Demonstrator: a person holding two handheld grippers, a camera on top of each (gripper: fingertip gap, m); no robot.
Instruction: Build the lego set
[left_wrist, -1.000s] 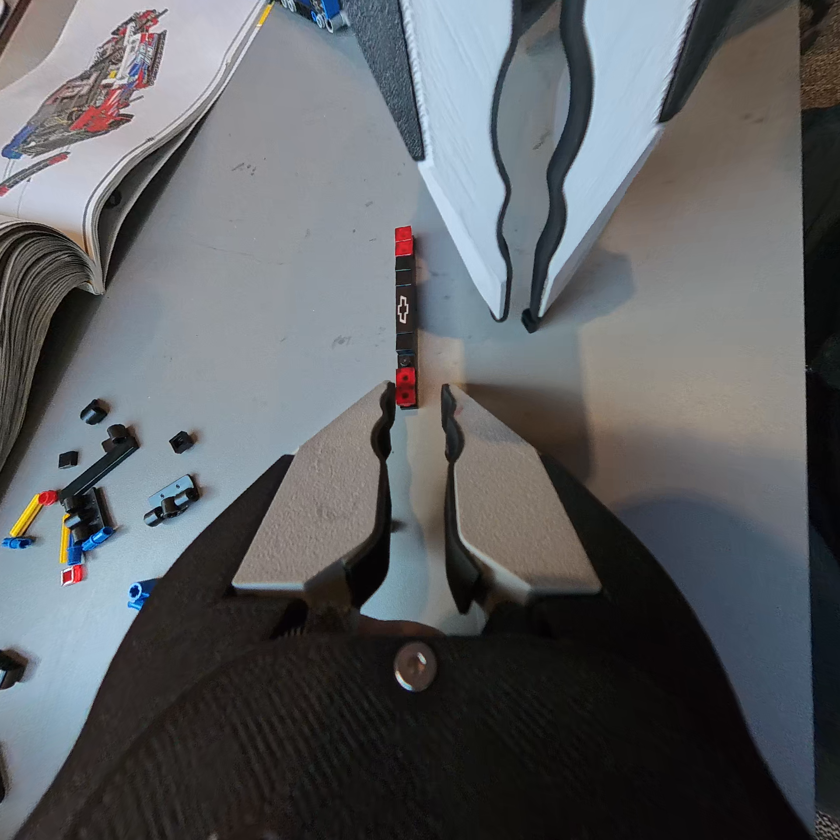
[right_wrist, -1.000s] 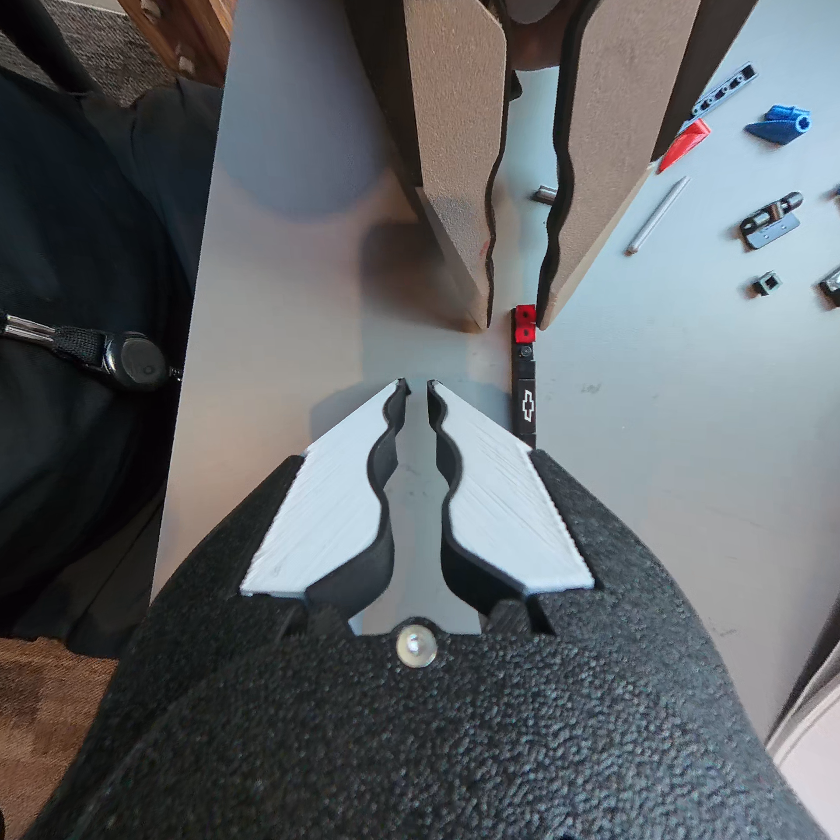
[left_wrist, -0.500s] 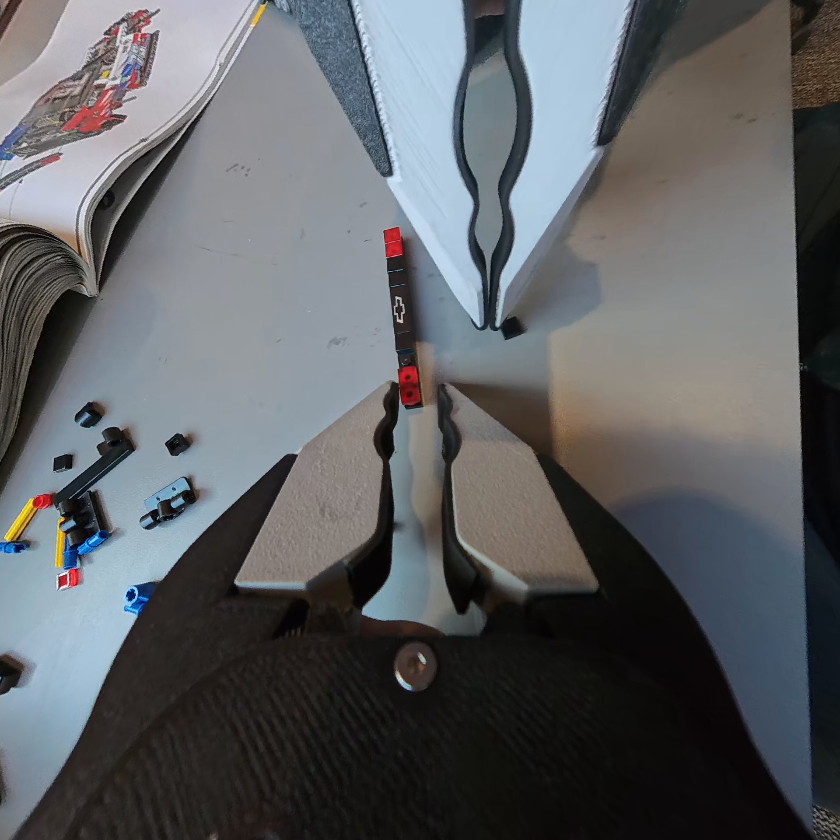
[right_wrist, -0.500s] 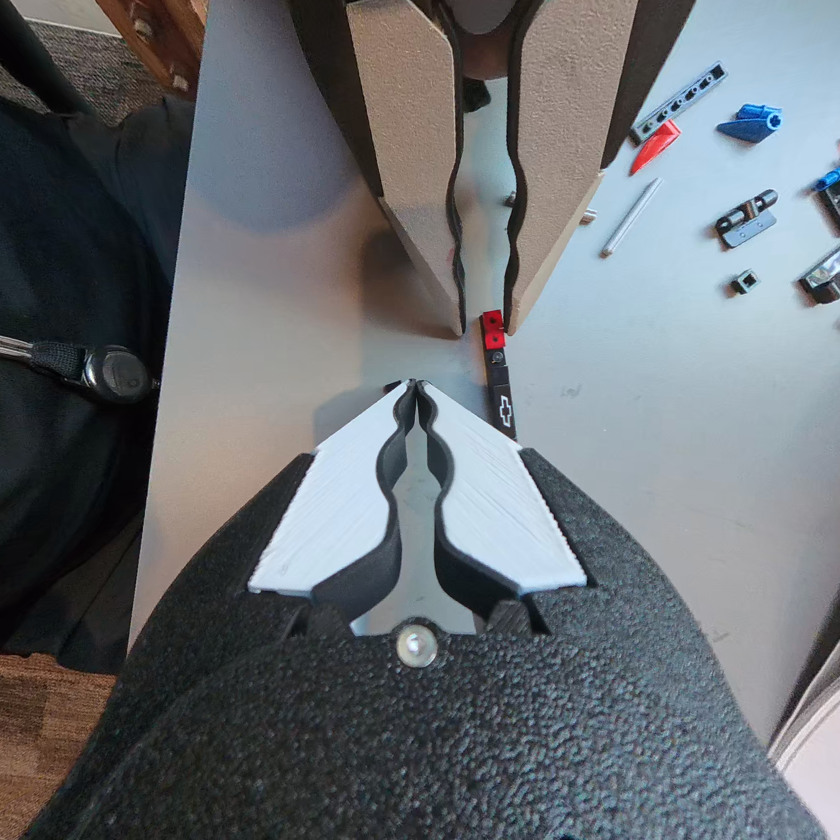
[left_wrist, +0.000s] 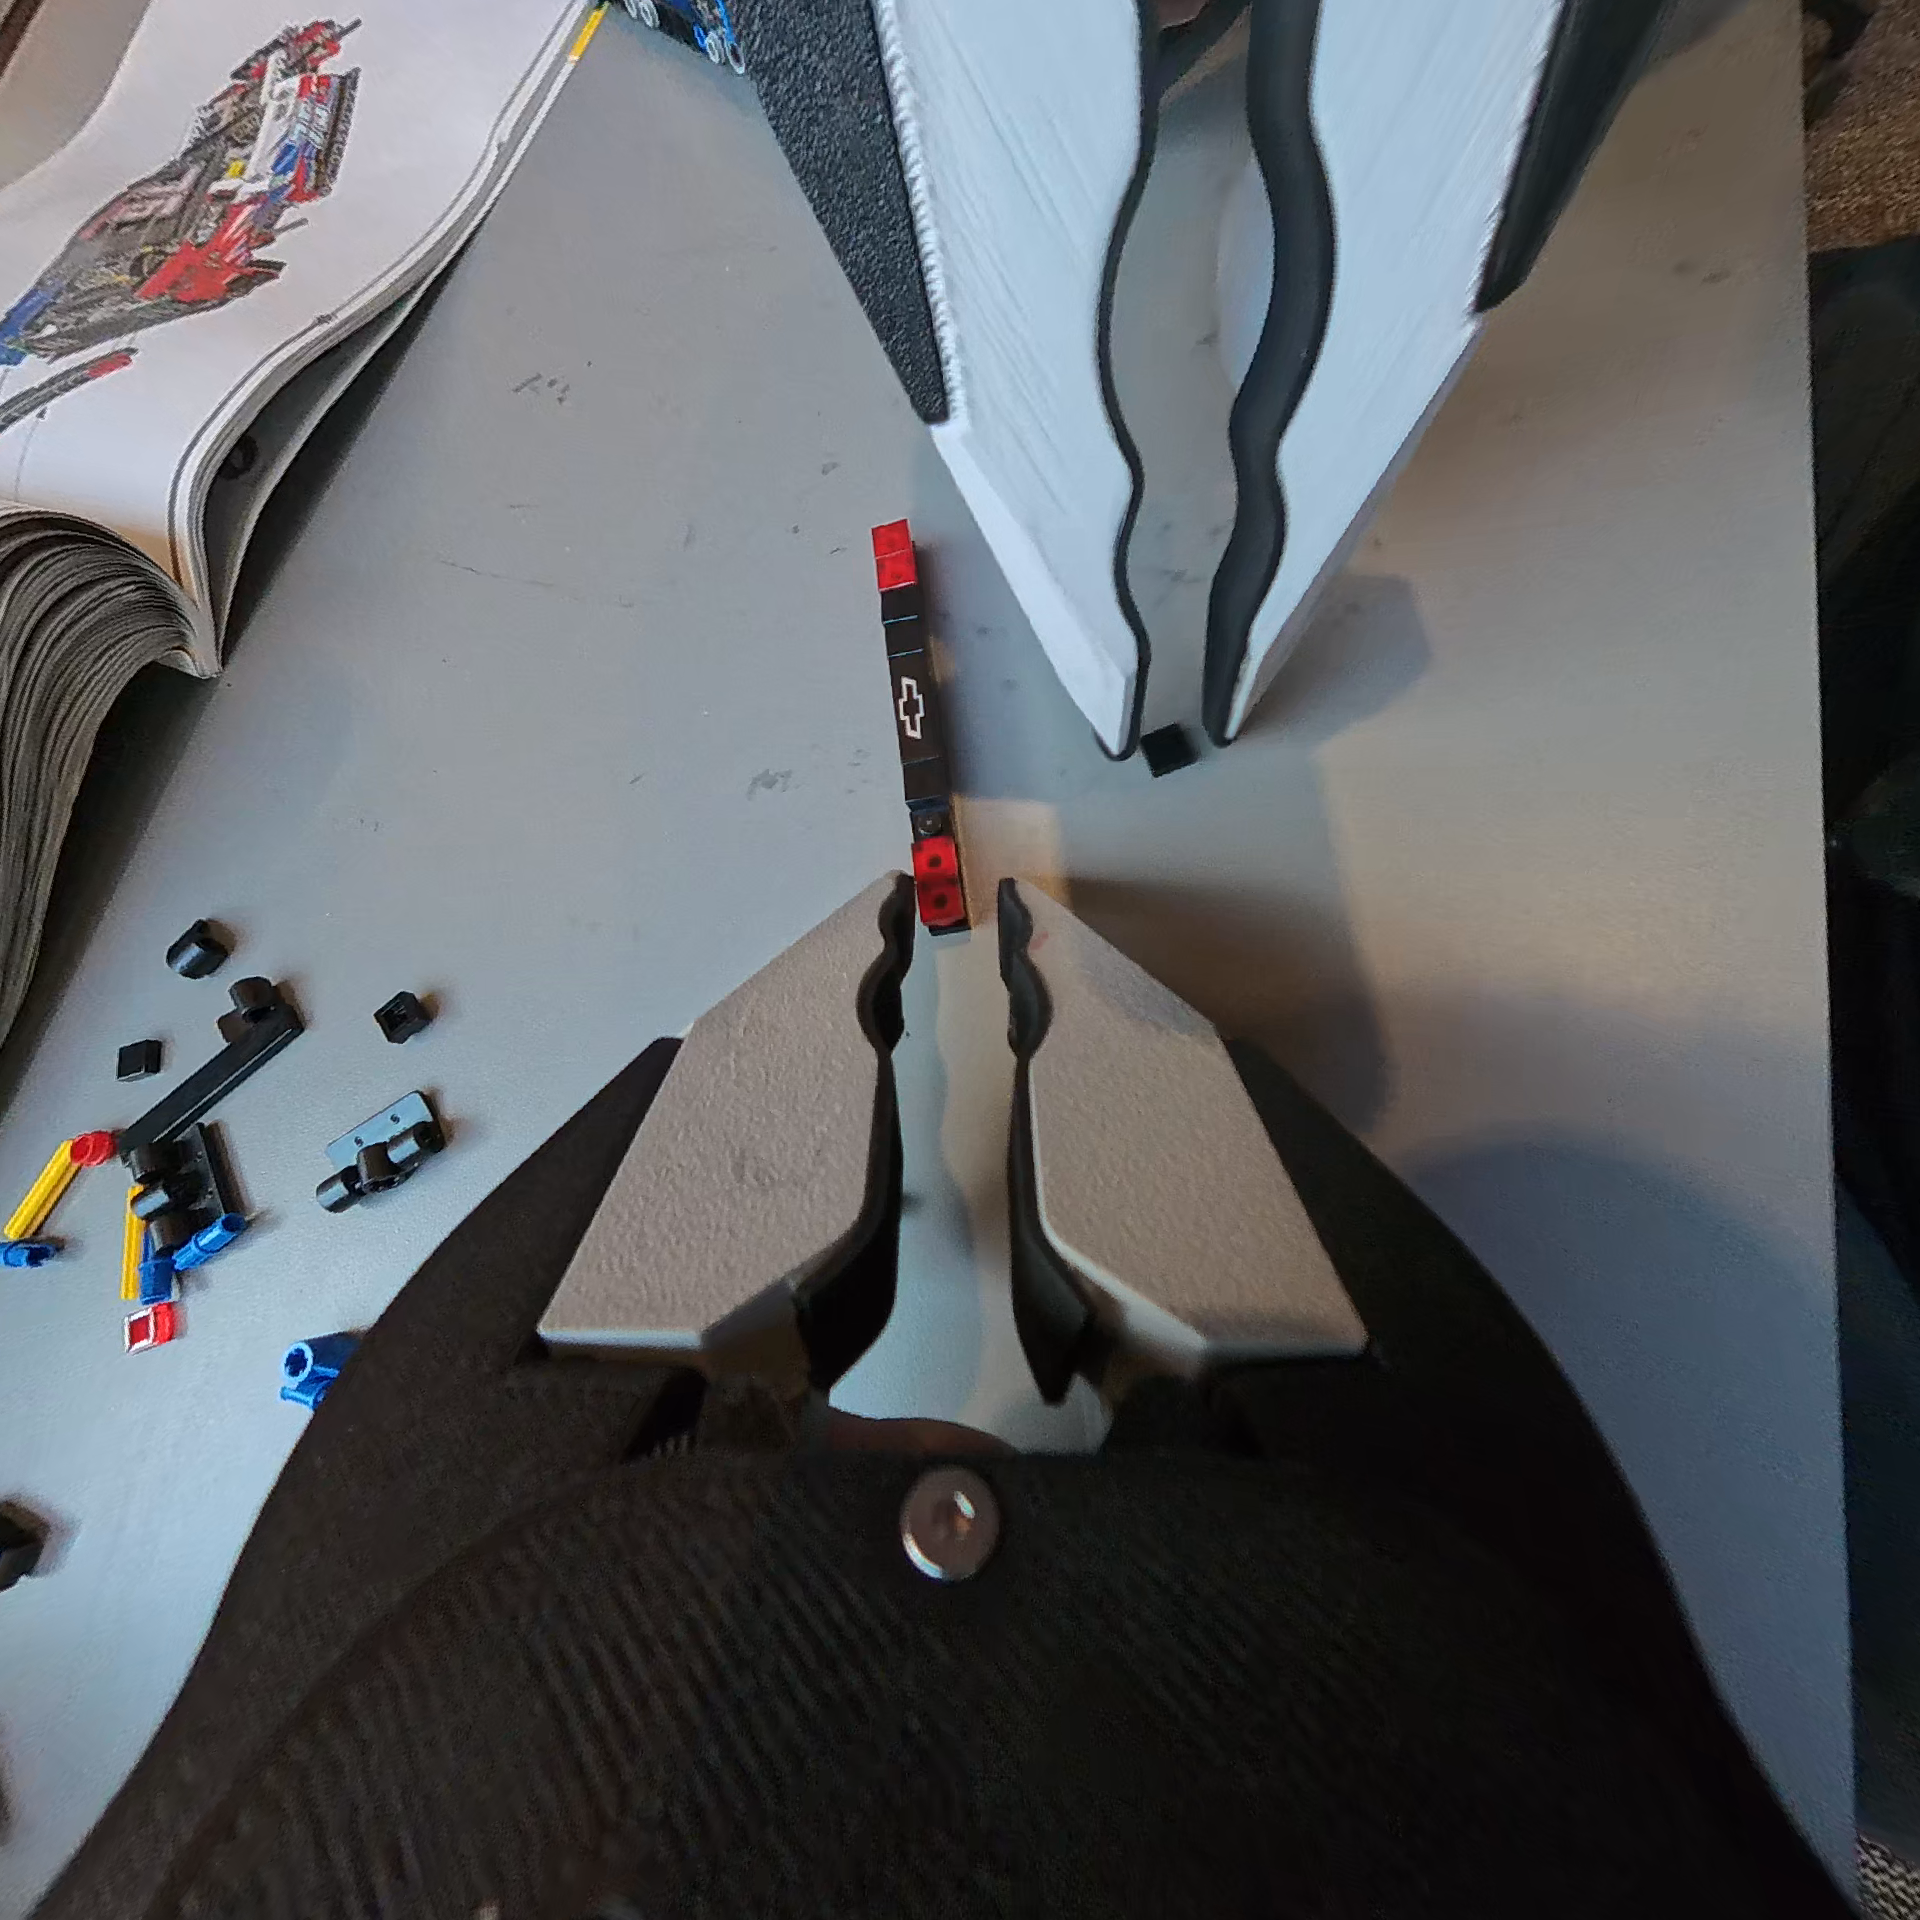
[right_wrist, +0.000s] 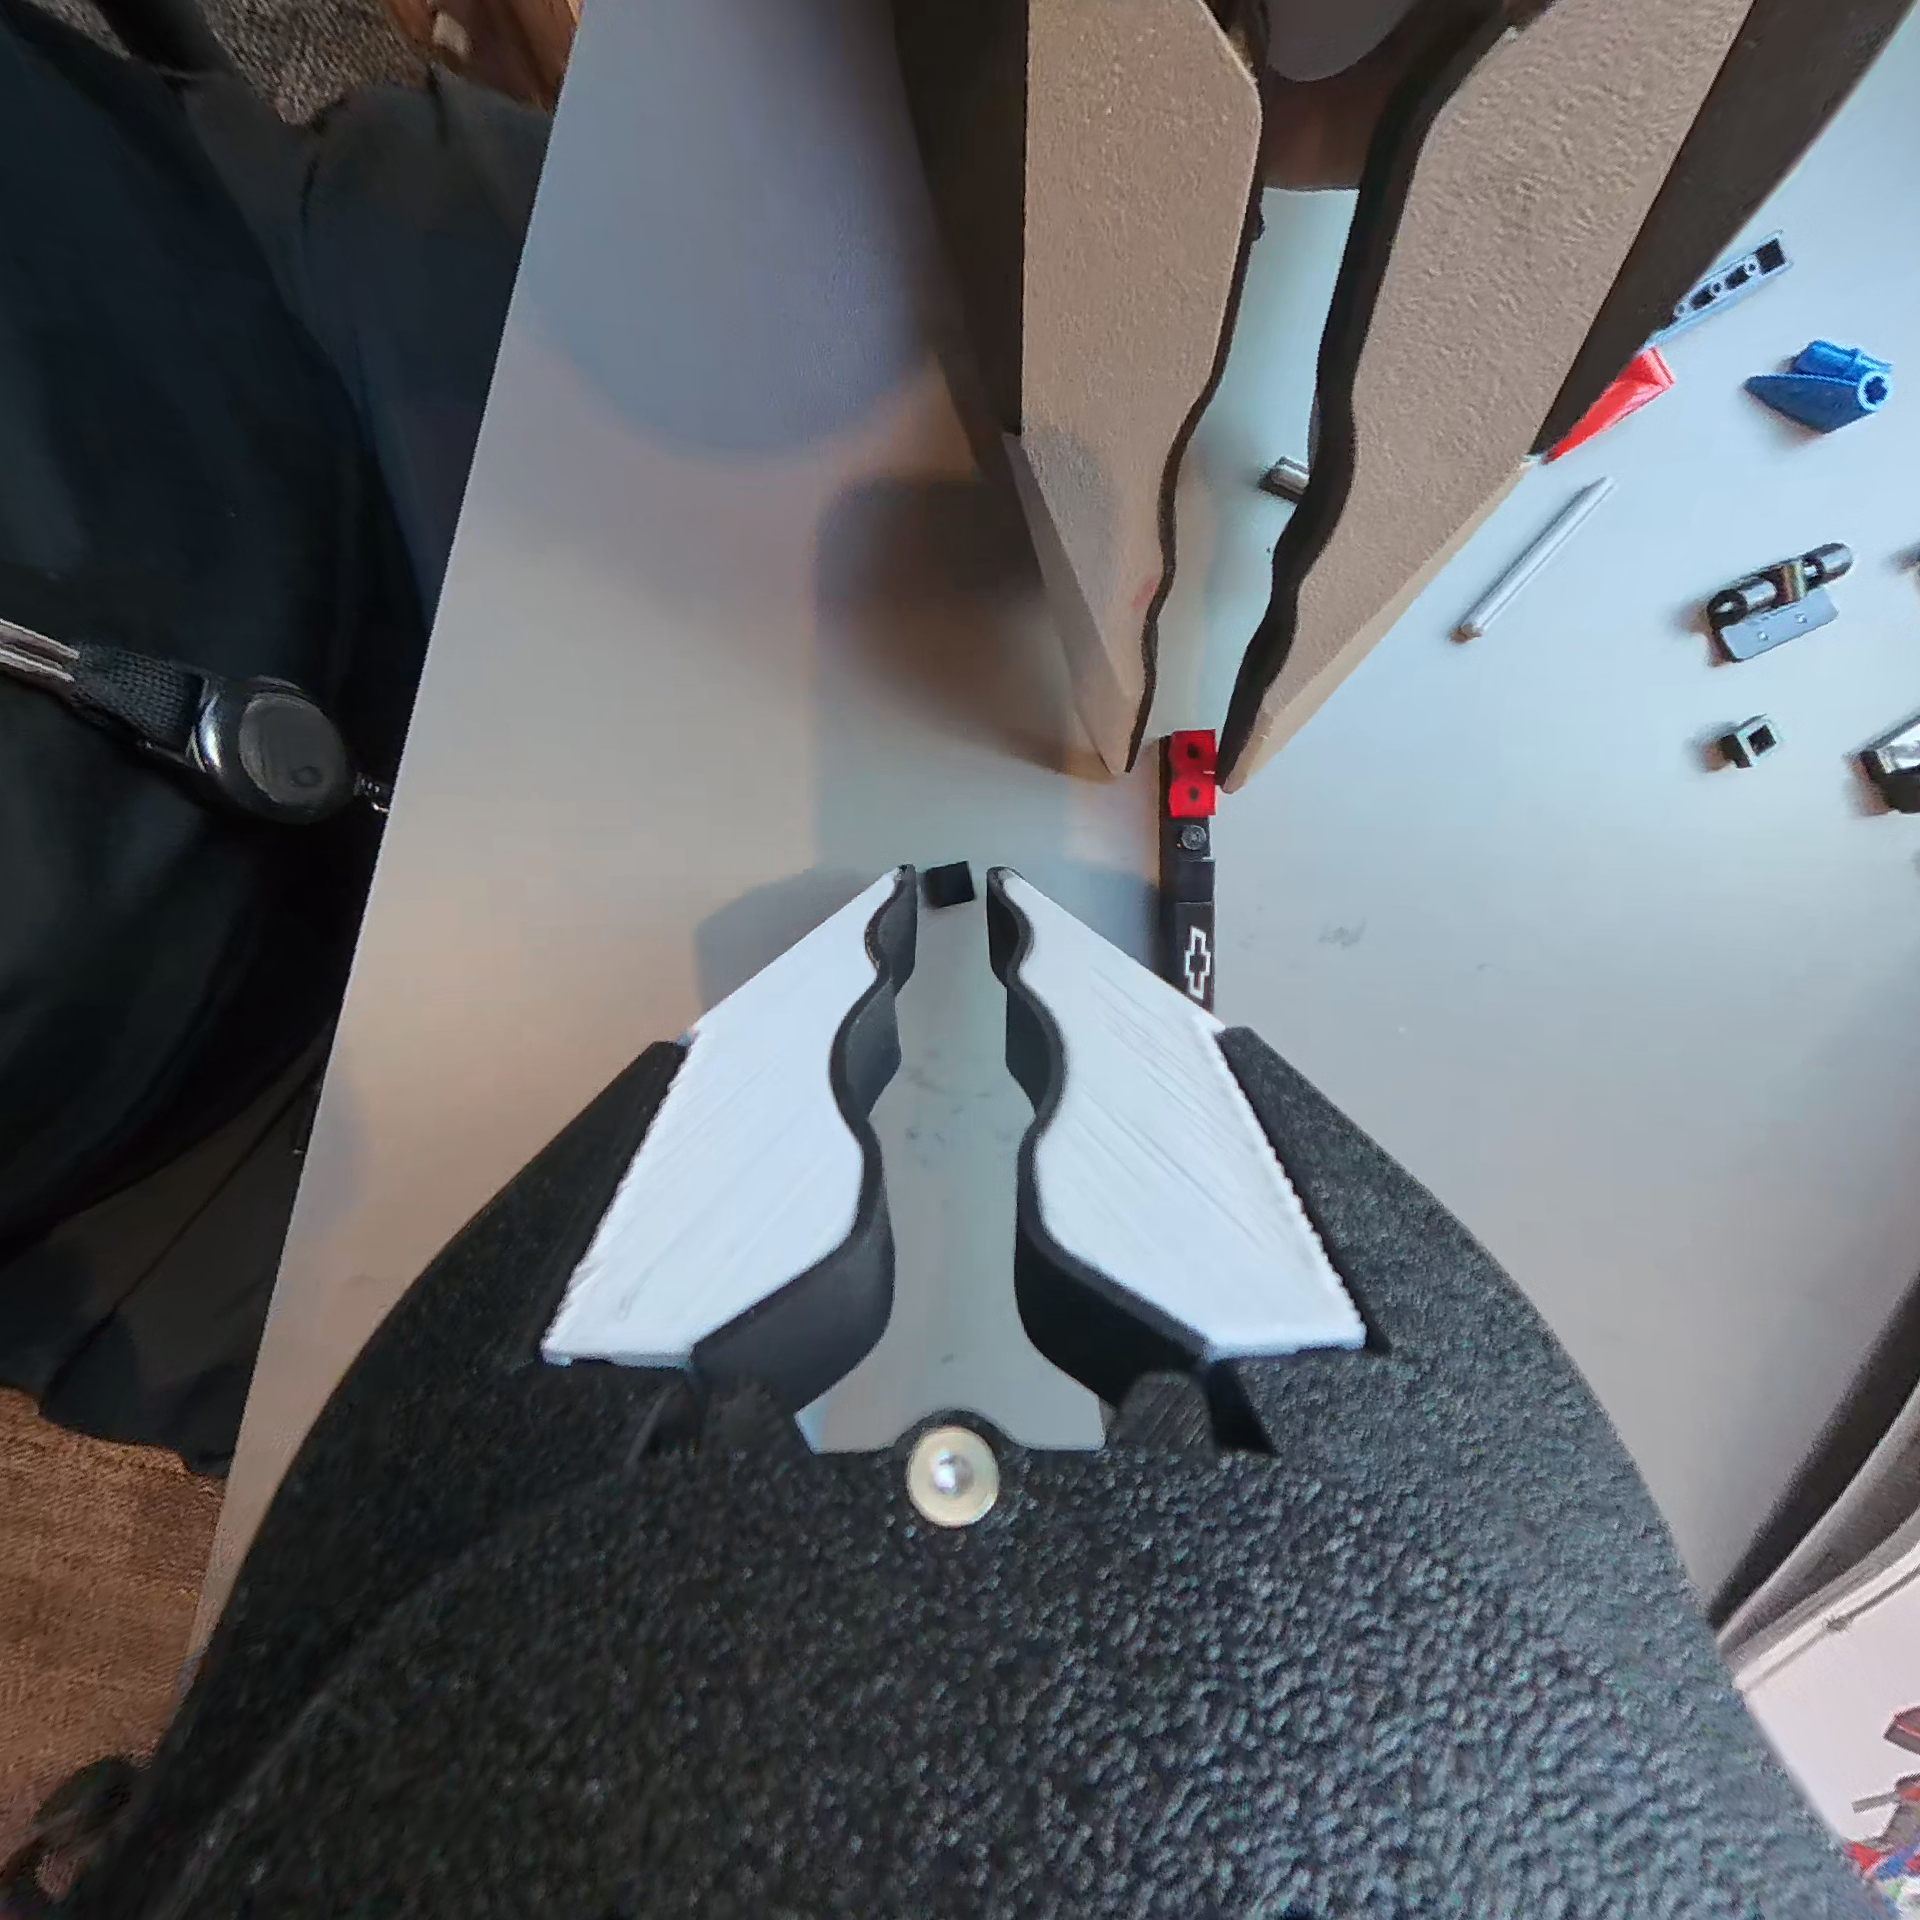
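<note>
A long black Lego strip (left_wrist: 914, 707) with red ends lies on the grey table (left_wrist: 520, 727). It also shows in the right wrist view (right_wrist: 1195, 935). My left gripper (left_wrist: 951, 904) is open, and its grey tips stand on either side of the strip's near red end (left_wrist: 940, 894). From the right wrist view the left gripper (right_wrist: 1179, 769) straddles that red end (right_wrist: 1190, 774). My right gripper (right_wrist: 951, 881), with white fingers, is open with a small black cube (right_wrist: 945, 885) between its tips, gaps showing on both sides. The left wrist view shows the right gripper (left_wrist: 1174, 740) and the cube (left_wrist: 1166, 748) beside the strip.
An open instruction booklet (left_wrist: 208, 260) lies at the far left. Loose black, blue, yellow and red pieces (left_wrist: 187, 1164) sit left of my left gripper. More pieces (right_wrist: 1766, 613), a grey axle (right_wrist: 1532, 561) and a blue piece (right_wrist: 1818, 384) lie beyond. The table edge (left_wrist: 1818, 935) is close on the right. My hands' fingertips stand some 5 centimetres from each other.
My right gripper was shut beside the small black cube half a second ago. It has opened and shifted, so the cube now sits between its tips. The left gripper has hardly moved.
</note>
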